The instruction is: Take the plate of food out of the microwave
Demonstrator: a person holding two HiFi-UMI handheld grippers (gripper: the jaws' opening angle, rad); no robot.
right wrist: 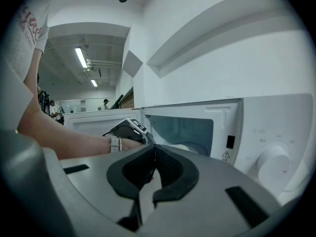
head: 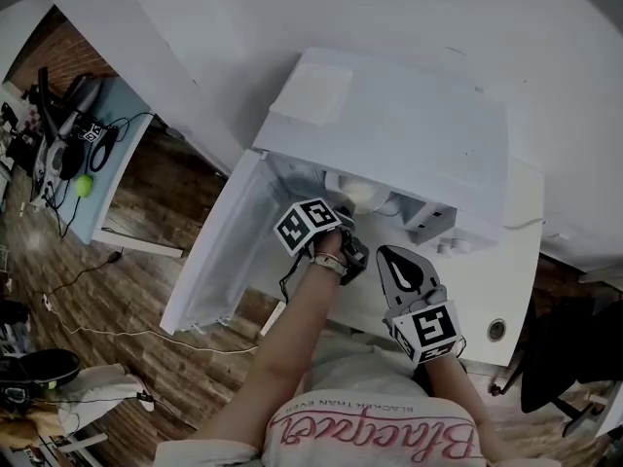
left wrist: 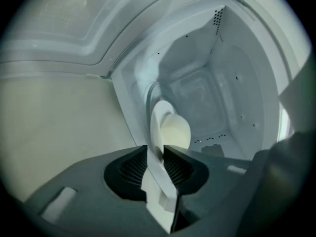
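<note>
Left gripper (left wrist: 155,149) jaws pinched the plate (left wrist: 159,120) by its near rim, plate inside the microwave (left wrist: 212,83) — a one-edge grip, so it could tip & spill the food (left wrist: 177,131) coming out. Right gripper (right wrist: 152,149) sat closed, empty, outside.

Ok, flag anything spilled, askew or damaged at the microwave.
Nothing stands out. The left gripper is shut on the rim of the plate inside the microwave. The pale food sits heaped on the plate, with no spill showing. The door is open. The right gripper is outside, shut and empty.
</note>
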